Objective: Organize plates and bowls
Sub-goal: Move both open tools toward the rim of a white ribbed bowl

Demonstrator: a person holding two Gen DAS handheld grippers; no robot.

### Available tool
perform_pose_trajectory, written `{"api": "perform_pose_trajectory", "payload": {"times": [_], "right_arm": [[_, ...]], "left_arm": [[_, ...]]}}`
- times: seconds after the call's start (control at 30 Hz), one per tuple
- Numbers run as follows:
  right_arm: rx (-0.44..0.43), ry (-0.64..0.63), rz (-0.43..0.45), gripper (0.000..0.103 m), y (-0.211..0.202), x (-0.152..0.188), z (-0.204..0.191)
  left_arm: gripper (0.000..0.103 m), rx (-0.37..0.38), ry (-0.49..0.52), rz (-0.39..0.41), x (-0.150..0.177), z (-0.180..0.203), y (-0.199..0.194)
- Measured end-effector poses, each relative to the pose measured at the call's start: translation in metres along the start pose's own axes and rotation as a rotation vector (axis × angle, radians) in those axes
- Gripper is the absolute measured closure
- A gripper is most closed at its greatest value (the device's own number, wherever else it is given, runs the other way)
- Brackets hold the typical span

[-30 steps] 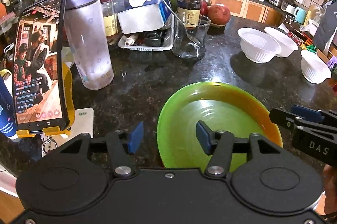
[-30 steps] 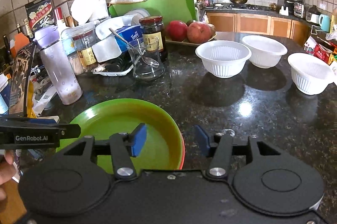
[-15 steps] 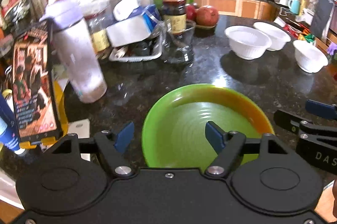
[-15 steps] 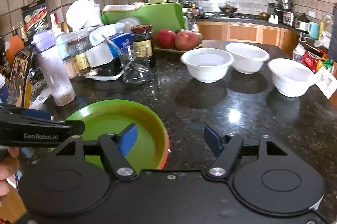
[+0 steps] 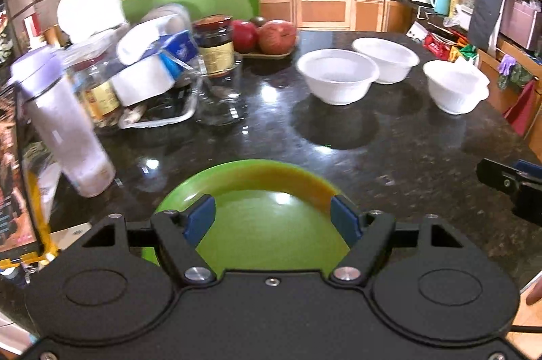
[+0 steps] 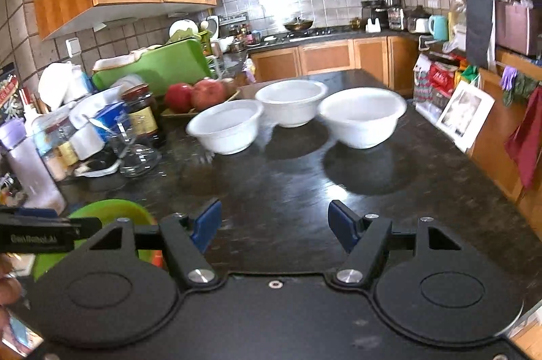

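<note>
Plate (image 5: 257, 217) under spread, empty left claw (image 5: 271, 221), right claw (image 6: 274, 224) spread, bowls (image 6: 362, 116) well ahead

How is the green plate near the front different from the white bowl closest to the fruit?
The green plate is shallow and wide; the white bowl is deep with steep sides. The plate is bright green, with an orange edge showing beneath it, as if stacked on another; the bowl is plain white and stands alone. The plate lies under the left gripper; the bowl sits farther back. Both rest upright and empty on the dark countertop.
</note>
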State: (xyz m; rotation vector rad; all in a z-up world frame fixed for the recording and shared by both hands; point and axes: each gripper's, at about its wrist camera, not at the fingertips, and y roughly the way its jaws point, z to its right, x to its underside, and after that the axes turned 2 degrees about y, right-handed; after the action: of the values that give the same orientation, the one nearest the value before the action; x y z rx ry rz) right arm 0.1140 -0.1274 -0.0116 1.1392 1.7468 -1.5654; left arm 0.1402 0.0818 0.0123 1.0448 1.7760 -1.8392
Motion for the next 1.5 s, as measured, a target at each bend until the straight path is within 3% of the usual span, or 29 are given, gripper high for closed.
{"api": "perform_pose_trajectory", "payload": {"times": [0.37, 0.53, 0.67, 0.8, 0.93, 1.1, 1.5], "right_arm": [[-0.015, -0.103, -0.036, 0.03, 0.014, -0.047, 0.099], [-0.011, -0.124, -0.035, 0.031, 0.025, -0.074, 0.147], [-0.035, -0.14, -0.03, 0.031, 0.038, -0.094, 0.183], [-0.08, -0.137, -0.049, 0.031, 0.062, -0.114, 0.205], [-0.138, -0.139, -0.085, 0.032, 0.093, -0.128, 0.211], [-0.219, -0.164, -0.1, 0.032, 0.128, -0.141, 0.205], [-0.316, -0.22, -0.24, 0.034, 0.196, -0.157, 0.179]], "left_arm": [[0.028, 0.031, -0.087, -0.034, -0.044, 0.069, 0.031], [0.028, -0.052, -0.096, 0.008, -0.06, 0.112, 0.048], [0.028, -0.007, -0.095, -0.039, -0.077, 0.138, 0.066], [0.028, -0.011, -0.094, -0.035, -0.095, 0.158, 0.076], [0.028, 0.027, -0.124, -0.04, -0.108, 0.166, 0.089], [0.028, -0.041, -0.159, -0.047, -0.121, 0.177, 0.103], [0.028, -0.099, -0.189, -0.143, -0.141, 0.186, 0.148]]}}
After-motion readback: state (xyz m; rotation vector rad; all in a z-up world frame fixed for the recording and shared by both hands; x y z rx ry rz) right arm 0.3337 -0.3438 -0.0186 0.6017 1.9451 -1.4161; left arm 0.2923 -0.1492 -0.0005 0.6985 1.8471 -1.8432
